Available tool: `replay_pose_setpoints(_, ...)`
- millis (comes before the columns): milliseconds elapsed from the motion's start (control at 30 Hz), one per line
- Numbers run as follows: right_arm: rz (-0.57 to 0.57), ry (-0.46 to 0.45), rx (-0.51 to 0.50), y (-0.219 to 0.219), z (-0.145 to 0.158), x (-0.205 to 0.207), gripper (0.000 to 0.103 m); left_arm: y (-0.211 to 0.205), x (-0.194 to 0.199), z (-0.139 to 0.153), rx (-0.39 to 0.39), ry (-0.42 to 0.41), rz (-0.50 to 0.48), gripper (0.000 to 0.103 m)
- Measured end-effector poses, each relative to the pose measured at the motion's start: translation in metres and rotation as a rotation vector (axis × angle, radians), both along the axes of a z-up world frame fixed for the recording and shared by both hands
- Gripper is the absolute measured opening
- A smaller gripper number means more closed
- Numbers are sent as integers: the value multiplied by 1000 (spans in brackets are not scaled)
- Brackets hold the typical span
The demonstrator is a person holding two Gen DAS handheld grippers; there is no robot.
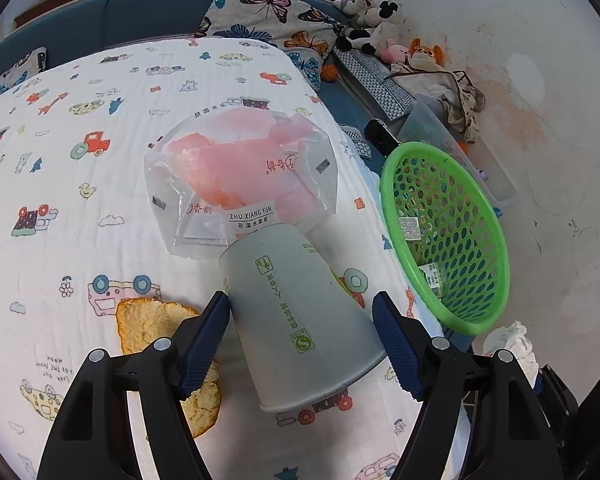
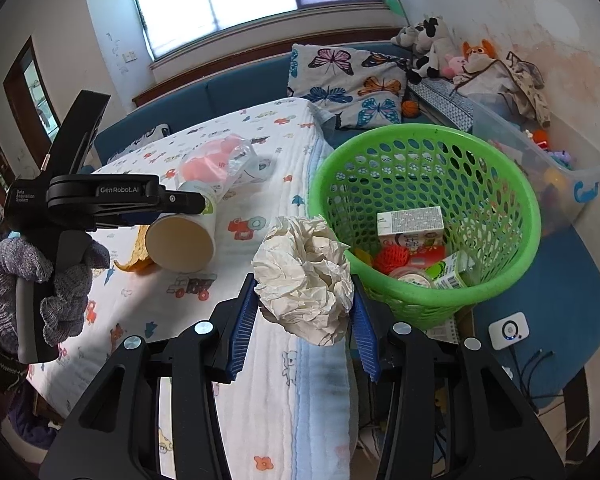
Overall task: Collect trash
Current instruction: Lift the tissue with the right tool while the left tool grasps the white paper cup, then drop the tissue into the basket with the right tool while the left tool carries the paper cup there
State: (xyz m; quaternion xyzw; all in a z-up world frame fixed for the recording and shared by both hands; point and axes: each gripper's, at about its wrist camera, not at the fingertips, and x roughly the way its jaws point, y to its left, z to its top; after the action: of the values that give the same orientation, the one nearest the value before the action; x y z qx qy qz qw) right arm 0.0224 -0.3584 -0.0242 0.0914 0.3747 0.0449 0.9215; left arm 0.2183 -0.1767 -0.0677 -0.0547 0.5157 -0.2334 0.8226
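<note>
The left gripper (image 1: 302,344) is pointing down at the bed (image 1: 80,200), and its blue fingers (image 1: 204,344) are sitting on both sides of a paper cup (image 1: 300,320). The cup is lying on its side. The left finger is touching it, but I cannot tell if the right finger is pressing on it too.

The right gripper (image 2: 304,316) is squeezing a crumpled ball of paper (image 2: 304,276) between its blue fingers (image 2: 242,320). The ball is hanging in the air just beside the green basket (image 2: 500,280), over the edge of the bed.

The green basket is standing next to the bed. Small boxes (image 2: 412,226) and other trash are lying inside the basket.

Farther from the basket, on the bed, a clear bag with pink stuff (image 1: 240,172) is lying just past the cup. A yellow peel (image 1: 156,320) is lying beside the cup, on the side away from the basket.

A gloved hand (image 2: 52,280) is holding the left gripper's handle.
</note>
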Motion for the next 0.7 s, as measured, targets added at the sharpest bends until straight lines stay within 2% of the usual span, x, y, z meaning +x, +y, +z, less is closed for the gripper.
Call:
replay_pose_setpoints(300,-22,-7,4,-12,5,2,45,5,-3,4,-29,-10,-10,57)
replay_pose_setpoints(533,-33,-9,15,-15,5,2,46,5,1,1,-39,26,-6,59)
replay_pose_setpoints(700,-33,-5,18,-16,4,2,46,2,4,-8,-51,81,-2,67)
